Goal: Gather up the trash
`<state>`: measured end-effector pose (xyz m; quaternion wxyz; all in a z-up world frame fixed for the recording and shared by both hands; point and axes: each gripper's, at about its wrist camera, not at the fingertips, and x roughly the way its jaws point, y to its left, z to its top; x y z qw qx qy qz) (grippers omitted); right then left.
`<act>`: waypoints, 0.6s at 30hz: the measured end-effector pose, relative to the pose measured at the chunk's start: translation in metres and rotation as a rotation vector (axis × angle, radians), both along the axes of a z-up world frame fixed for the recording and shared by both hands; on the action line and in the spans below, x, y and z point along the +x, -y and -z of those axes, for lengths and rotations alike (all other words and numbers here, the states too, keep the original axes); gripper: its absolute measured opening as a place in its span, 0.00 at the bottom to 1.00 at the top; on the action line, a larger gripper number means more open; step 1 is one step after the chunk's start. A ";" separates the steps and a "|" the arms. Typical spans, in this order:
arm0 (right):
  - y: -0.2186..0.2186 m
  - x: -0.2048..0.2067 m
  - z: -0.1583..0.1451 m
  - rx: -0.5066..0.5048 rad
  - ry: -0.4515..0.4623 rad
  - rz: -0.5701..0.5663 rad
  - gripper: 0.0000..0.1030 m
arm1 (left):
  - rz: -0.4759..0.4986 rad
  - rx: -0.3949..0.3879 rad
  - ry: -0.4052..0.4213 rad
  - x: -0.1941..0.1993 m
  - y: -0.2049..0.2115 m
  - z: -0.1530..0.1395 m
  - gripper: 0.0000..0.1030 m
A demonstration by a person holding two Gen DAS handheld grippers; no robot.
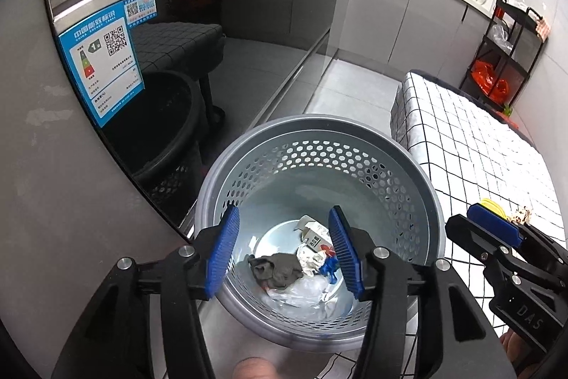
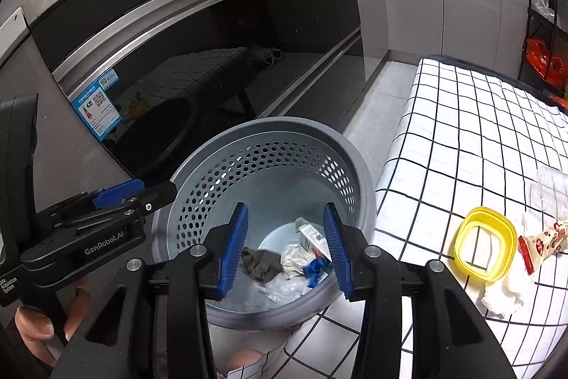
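A grey perforated trash bin (image 1: 422,201) (image 2: 220,180) stands on the floor beside the table. In it lie a grey rag (image 1: 273,270) (image 2: 261,263), crumpled white paper (image 1: 312,260), a small carton (image 1: 316,235) (image 2: 312,237), a blue scrap (image 2: 314,269) and clear plastic. My left gripper (image 1: 284,253) is open and empty above the bin. My right gripper (image 2: 285,249) is open and empty above it too, and also shows in the left wrist view (image 1: 493,224). On the table lie a yellow lid (image 2: 484,245), a red-and-white wrapper (image 2: 539,242) and white tissue (image 2: 504,293).
The table (image 2: 461,130) has a white cloth with a black grid and stands right of the bin. A dark glass oven door (image 2: 213,59) is to the left. Grey cabinets line the far wall. A black shelf rack (image 1: 504,52) with red bags stands far right.
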<state>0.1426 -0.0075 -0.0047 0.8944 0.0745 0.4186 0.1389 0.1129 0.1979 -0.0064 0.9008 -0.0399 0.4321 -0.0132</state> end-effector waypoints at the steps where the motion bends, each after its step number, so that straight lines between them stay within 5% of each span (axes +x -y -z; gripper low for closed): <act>1: 0.000 -0.001 0.000 -0.001 0.001 0.002 0.41 | 0.001 0.000 0.002 0.000 0.000 -0.001 0.50; 18: 0.020 -0.027 -0.002 0.006 0.003 0.062 0.46 | 0.027 0.014 0.033 -0.007 0.013 -0.007 0.51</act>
